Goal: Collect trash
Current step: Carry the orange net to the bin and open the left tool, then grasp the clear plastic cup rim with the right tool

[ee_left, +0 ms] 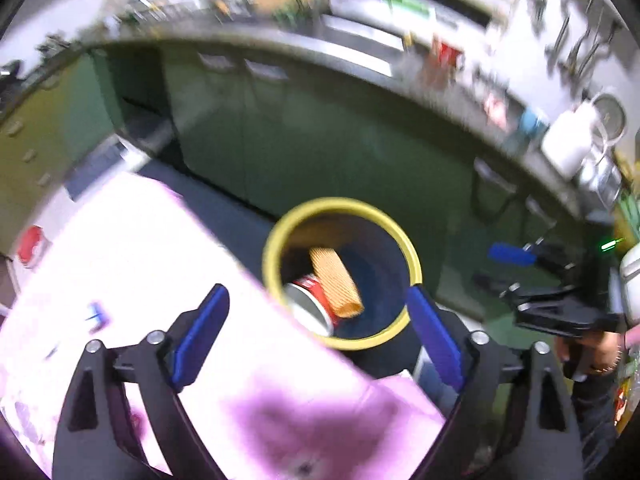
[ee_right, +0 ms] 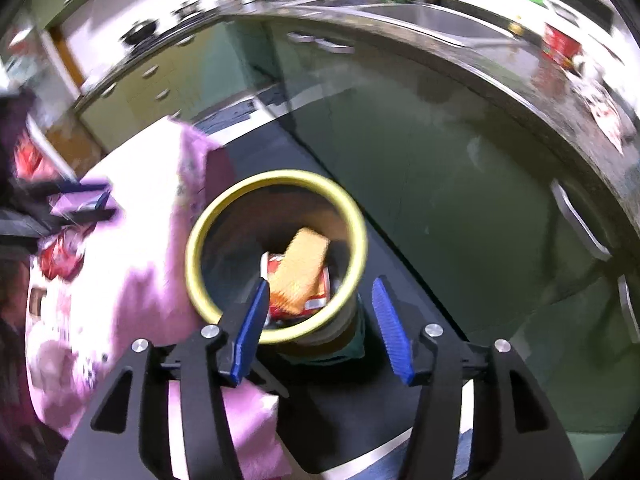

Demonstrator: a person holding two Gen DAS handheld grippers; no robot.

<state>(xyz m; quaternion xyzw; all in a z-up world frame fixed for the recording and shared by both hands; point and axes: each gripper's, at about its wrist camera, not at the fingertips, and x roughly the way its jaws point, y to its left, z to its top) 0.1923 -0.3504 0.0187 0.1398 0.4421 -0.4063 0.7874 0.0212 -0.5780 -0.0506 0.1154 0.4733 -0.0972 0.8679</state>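
Drop step looks done: both hand-held grippers, left (ee_left: 316, 336) & right (ee_right: 318, 328), jaws apart w/ nothing held over yellow-rimmed bin (ee_right: 276, 256); next, fetch red wrapper (ee_right: 60, 256) off tabletop (ee_right: 132, 248).

Pink cloth (ee_left: 280, 380), glossy yellow bin rim (ee_left: 414, 258), ribbed wrapper (ee_left: 336, 284)

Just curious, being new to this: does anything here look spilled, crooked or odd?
Nothing looks spilled. The orange wrapper and red-and-white cup lie tilted inside the yellow-rimmed bin, as dropped trash would. A red packet sits on the pink tablecloth.
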